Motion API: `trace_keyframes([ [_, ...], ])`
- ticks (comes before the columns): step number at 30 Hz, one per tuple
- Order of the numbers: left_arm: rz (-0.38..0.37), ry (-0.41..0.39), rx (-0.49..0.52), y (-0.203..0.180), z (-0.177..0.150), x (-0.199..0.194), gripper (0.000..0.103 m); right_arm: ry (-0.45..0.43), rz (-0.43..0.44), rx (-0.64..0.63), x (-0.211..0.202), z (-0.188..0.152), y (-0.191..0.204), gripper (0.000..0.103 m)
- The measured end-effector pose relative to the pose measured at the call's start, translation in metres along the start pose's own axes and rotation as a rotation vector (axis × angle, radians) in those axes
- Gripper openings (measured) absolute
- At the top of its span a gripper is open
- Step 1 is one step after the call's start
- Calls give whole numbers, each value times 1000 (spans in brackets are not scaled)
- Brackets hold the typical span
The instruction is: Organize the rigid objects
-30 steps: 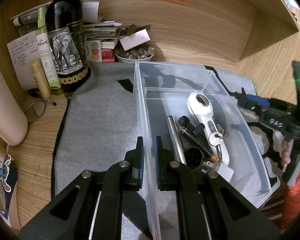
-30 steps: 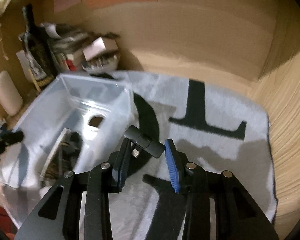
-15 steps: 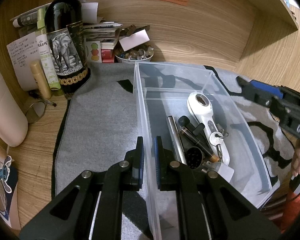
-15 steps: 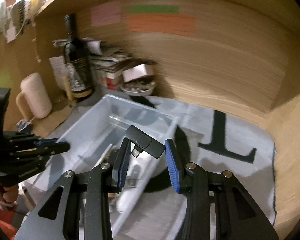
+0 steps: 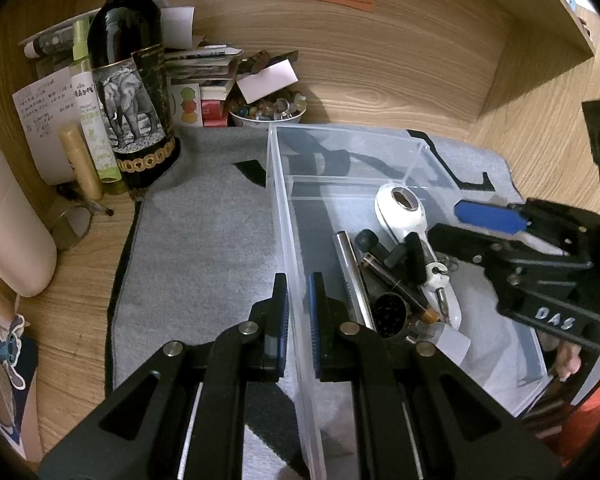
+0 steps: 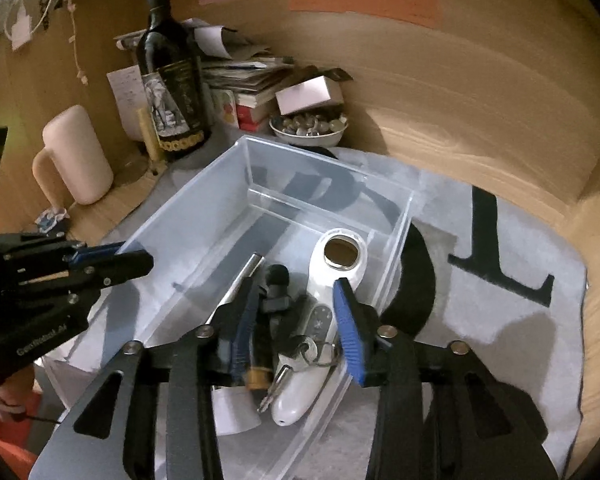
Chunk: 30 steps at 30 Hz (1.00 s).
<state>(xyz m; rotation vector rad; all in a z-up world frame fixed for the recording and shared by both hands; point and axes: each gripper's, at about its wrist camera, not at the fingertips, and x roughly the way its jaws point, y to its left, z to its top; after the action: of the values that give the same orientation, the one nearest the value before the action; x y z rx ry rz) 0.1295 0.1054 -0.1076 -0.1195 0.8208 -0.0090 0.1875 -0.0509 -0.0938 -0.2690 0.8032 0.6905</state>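
A wooden desk alcove is shown, its surface covered by a grey felt mat with black lettering. On the mat a clear plastic storage bin is placed. In its near half are gathered a white handheld device with a round window, a silver metal tube, a dark pen-like cylinder, a key on a ring and a small black adapter.

The left gripper is pressed together on the bin's left wall, which is pinched between the blue pads. The right gripper is held over the bin's contents; its jaws have just been opening and are spread, nothing being gripped between them.

At the far left a dark wine bottle with an elephant label is stood beside a bowl of small stones.
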Motion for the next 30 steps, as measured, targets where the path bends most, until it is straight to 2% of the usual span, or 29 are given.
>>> trace_keyframes([
  [2, 13, -6, 10, -2, 0, 0, 9, -23, -12, 4, -7, 0, -2, 49],
  [7, 62, -39, 44, -8, 0, -7, 9, -70, -32, 3, -28, 0, -5, 55],
  [8, 74, -47, 51, -9, -1, -9, 12, -81, -37, 6, -34, -2, -6, 60],
  [10, 96, -69, 63, -12, -1, -17, 27, -104, -48, 13, -43, -5, -8, 67],
  [12, 95, -93, 63, -13, -1, -27, 57, -129, -59, 20, -53, -8, -10, 71],
  [13, 84, -108, 59, -14, -2, -33, 61, -142, -65, 27, -59, -10, -11, 73],
  [17, 80, -170, 72, -23, -1, -57, 71, -178, -73, 48, -79, -16, -16, 78],
  [20, 81, -243, 81, -32, -2, -78, 84, -219, -87, 59, -98, -22, -18, 83],
  [24, 75, -344, 94, -46, -8, -107, 94, -276, -124, 48, -124, -32, -14, 89],
  [28, 79, -420, 106, -58, -16, -130, 98, -343, -165, 31, -147, -42, -8, 103],
  [30, 76, -442, 105, -62, -19, -140, 100, -373, -183, 23, -157, -47, -4, 103],
])
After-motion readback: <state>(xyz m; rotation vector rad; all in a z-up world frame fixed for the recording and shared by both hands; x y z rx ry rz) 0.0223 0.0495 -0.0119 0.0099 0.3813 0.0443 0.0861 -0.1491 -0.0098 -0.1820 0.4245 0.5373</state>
